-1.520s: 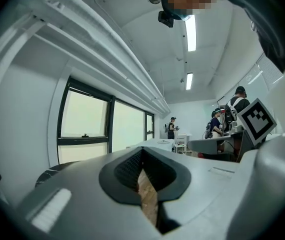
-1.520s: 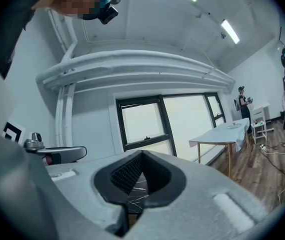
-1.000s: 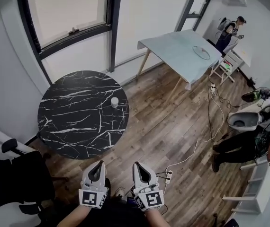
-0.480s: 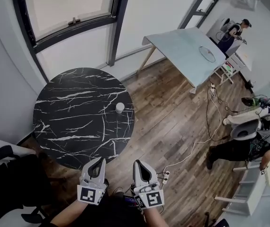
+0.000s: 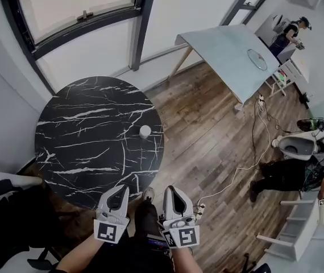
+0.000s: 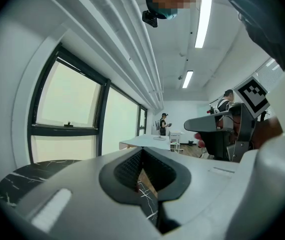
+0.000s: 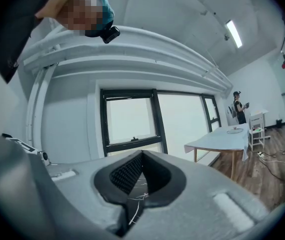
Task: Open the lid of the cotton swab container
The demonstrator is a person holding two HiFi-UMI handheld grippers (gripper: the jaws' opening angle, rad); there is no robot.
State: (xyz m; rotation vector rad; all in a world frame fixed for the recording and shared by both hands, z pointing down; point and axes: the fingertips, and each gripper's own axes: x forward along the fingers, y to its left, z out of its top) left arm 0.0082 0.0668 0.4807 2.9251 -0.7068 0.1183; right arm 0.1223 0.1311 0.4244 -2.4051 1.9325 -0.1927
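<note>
Both grippers hang low at the near edge of the scene, well short of the round black marble table (image 5: 77, 147). The left gripper (image 5: 121, 190) has its jaws pressed together with nothing between them, and the right gripper (image 5: 171, 190) is the same, closed and empty. The cotton swab container (image 5: 145, 131), a small white cylinder, stands upright on the table's right side, near the rim, lid on and long axis vertical. It lies straight ahead, almost on the line midway between the two grippers, so neither looks clearly nearer. Neither gripper view shows it, only marble through the closed jaws. The reach, judging from here, goes forward and up over the table edge.
</note>
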